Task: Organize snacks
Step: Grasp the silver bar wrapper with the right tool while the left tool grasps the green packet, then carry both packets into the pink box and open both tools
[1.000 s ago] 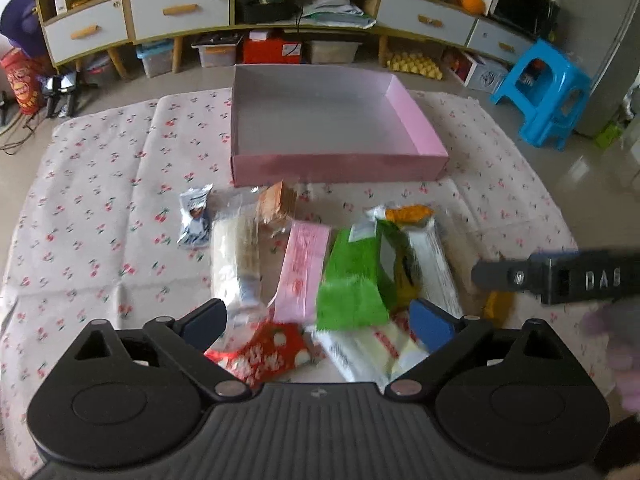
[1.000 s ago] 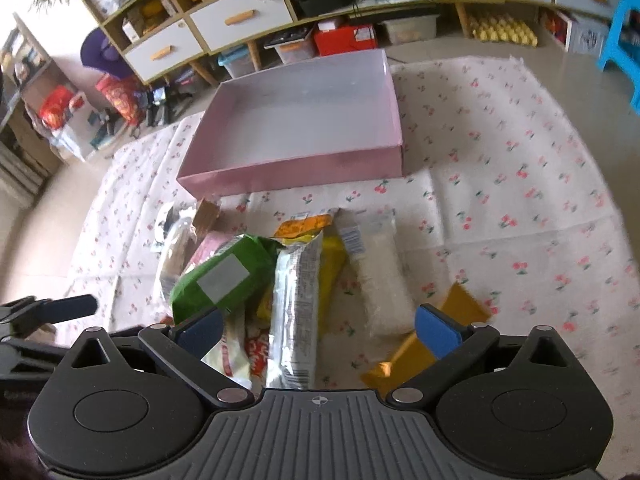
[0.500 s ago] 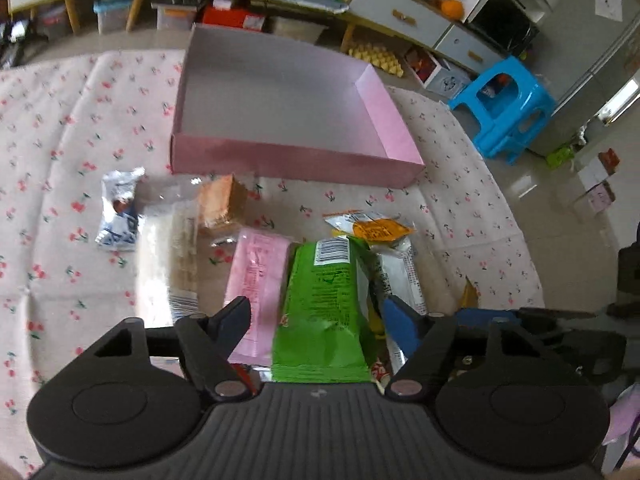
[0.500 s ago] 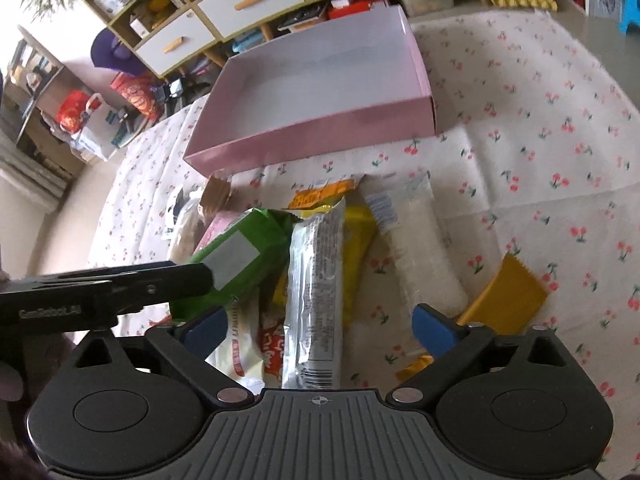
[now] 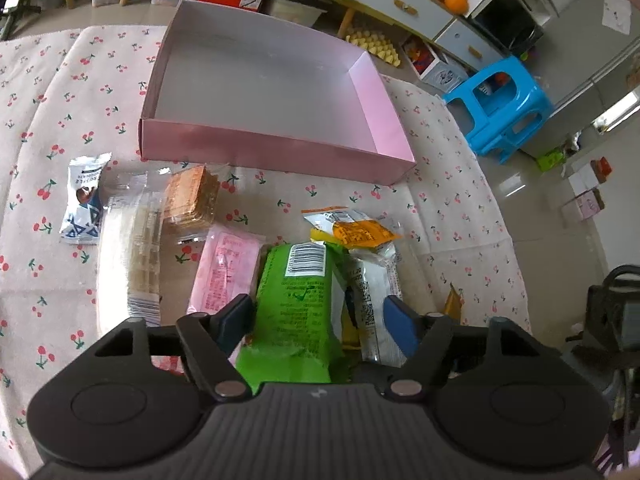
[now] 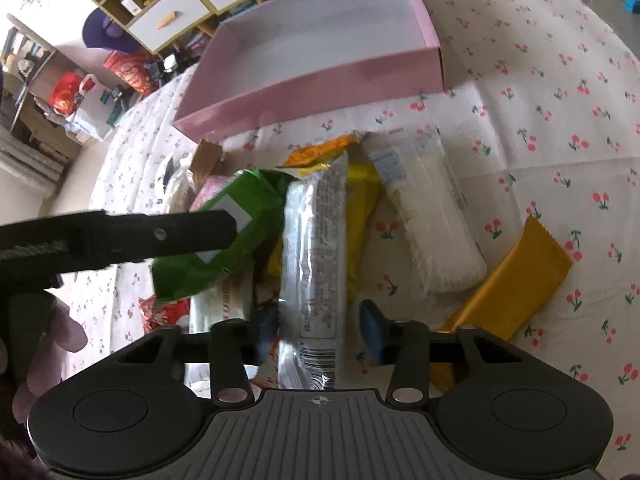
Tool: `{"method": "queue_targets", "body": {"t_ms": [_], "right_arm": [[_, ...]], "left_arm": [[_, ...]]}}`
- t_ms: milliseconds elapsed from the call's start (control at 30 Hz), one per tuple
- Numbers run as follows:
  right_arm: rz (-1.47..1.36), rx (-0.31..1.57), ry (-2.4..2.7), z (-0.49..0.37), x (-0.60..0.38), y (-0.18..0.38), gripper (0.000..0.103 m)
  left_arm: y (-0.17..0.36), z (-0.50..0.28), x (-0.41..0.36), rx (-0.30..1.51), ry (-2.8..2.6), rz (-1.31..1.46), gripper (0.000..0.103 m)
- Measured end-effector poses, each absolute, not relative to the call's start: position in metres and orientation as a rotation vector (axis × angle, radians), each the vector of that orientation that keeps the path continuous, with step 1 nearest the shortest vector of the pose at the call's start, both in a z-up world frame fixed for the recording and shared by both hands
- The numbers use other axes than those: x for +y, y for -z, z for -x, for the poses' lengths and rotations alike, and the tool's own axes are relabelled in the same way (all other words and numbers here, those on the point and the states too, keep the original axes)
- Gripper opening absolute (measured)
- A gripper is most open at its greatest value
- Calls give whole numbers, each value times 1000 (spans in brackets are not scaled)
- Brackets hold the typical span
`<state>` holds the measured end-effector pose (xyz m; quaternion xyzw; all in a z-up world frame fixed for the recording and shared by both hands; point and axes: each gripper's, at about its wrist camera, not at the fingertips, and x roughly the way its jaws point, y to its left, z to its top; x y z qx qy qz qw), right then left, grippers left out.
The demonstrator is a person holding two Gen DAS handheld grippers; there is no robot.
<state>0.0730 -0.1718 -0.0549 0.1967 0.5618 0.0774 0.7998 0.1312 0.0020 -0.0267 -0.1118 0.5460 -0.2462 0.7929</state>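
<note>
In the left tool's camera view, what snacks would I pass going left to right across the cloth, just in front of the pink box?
Blue-and-white packet → clear pack of pale wafers → pink packet → green packet → silver-white packet → gold wrapper's tip.

Bright daylight, fisheye-bent edges, slight motion blur.
</note>
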Motion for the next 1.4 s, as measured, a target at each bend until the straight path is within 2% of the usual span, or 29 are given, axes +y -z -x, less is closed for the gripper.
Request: {"method": "queue_targets", "body": {"t_ms": [67,200,333,367,600,933,1400], "right_arm": [[-434,1215,-164,-72,-174,57,29],[-438,1204,-151,-69,-179,53,28],[-470,1184,-142,-66,-185,47,28],[-477,1180,-140,-65,-187,46,28],[-507,1168,-126,-65,-194,41,29],[-572,1119,-136,-63,-204,27,29],[-666,990,-127,-80,-217,-5,28]], "left_arm": [[27,-132,-1,1183,533,234,77],[26,-131,-7,1195,511,196,72],[24,-127,-11,1183,469,99,46],[24,-127,-12,1176,462,75,45],[22,-121,-14,1167,459,31,40],[10,-117,-7,1150,464,92,39],[-17,-129,17,1027,397,248,39]]}}
